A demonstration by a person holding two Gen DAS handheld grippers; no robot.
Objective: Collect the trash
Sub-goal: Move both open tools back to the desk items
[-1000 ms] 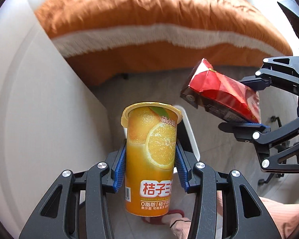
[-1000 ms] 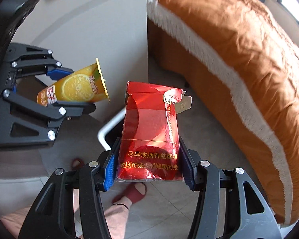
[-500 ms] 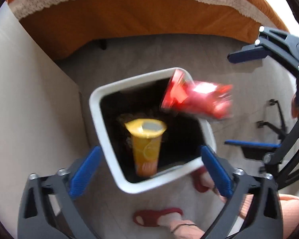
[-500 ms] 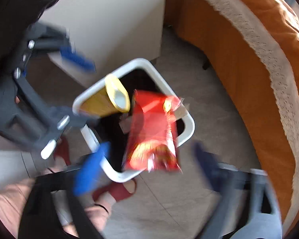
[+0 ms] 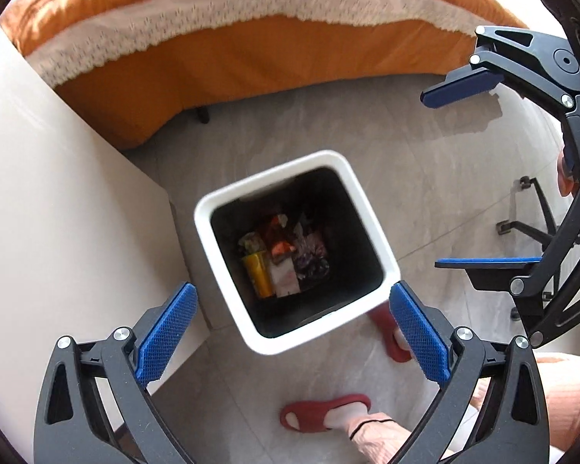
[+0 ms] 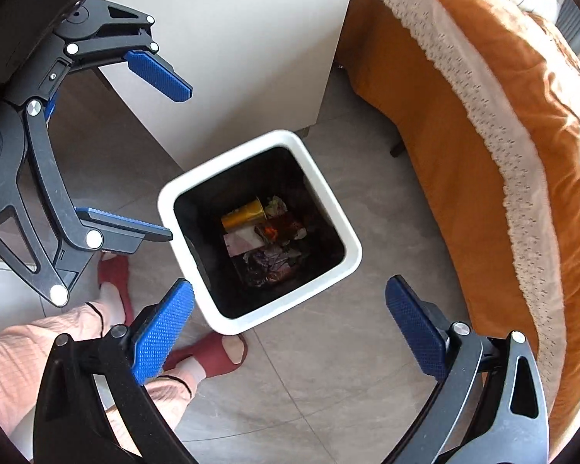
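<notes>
A white square trash bin (image 5: 371,216) with a black inside stands on the floor below both grippers; it also shows in the right wrist view (image 6: 352,247). At its bottom lie the orange juice cup (image 5: 257,272) (image 6: 243,214), the red packet (image 5: 280,247) (image 6: 278,228) and other wrappers. My left gripper (image 5: 290,324) is wide open and empty above the bin's near rim; it shows at the left of the right wrist view (image 6: 174,162). My right gripper (image 6: 290,321) is wide open and empty above the bin; it shows at the right of the left wrist view (image 5: 483,170).
A white cabinet (image 5: 58,212) (image 6: 251,38) stands against the bin. A bed with an orange cover (image 5: 251,38) (image 6: 502,135) lies beyond it. The person's feet in red slippers (image 5: 324,411) (image 6: 208,355) stand beside the bin. A chair base (image 5: 529,224) is at the right.
Both grippers opened over the bin. The orange cup and the red packet dropped out of them and now lie at the bin's bottom.
</notes>
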